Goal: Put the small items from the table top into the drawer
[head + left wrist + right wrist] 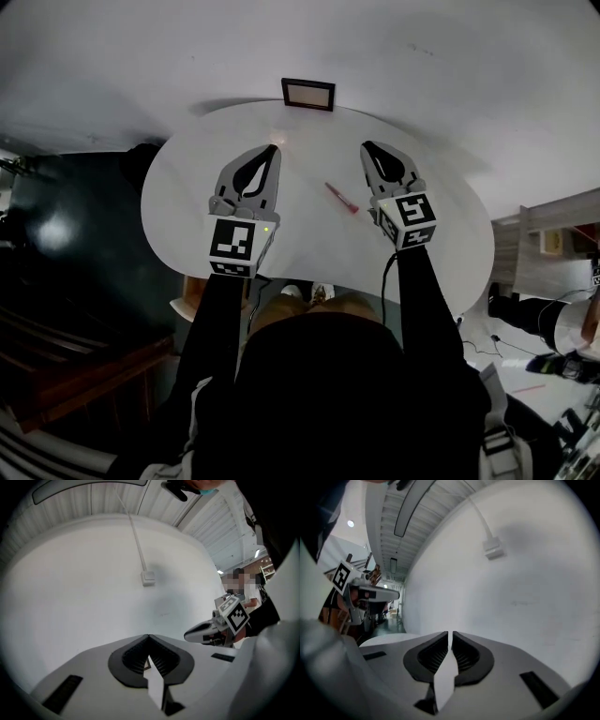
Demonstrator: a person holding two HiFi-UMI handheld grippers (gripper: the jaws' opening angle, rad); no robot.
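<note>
Both pairs of jaws are clenched, empty: the left gripper [274,150] and right gripper [367,147] hover side by side over the round white table [187,216] at mid-frame. At its far edge, top centre, a dark-framed panel [308,94] stands against the white wall [450,56]. In the open between the grippers, nearer the right one, lies the thin red pen [341,198], its long axis slanting from upper left to lower right.

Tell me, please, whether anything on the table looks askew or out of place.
Nothing stands out. A thin red item lies flat on the white table between the left gripper and right gripper, both shut and empty.
</note>
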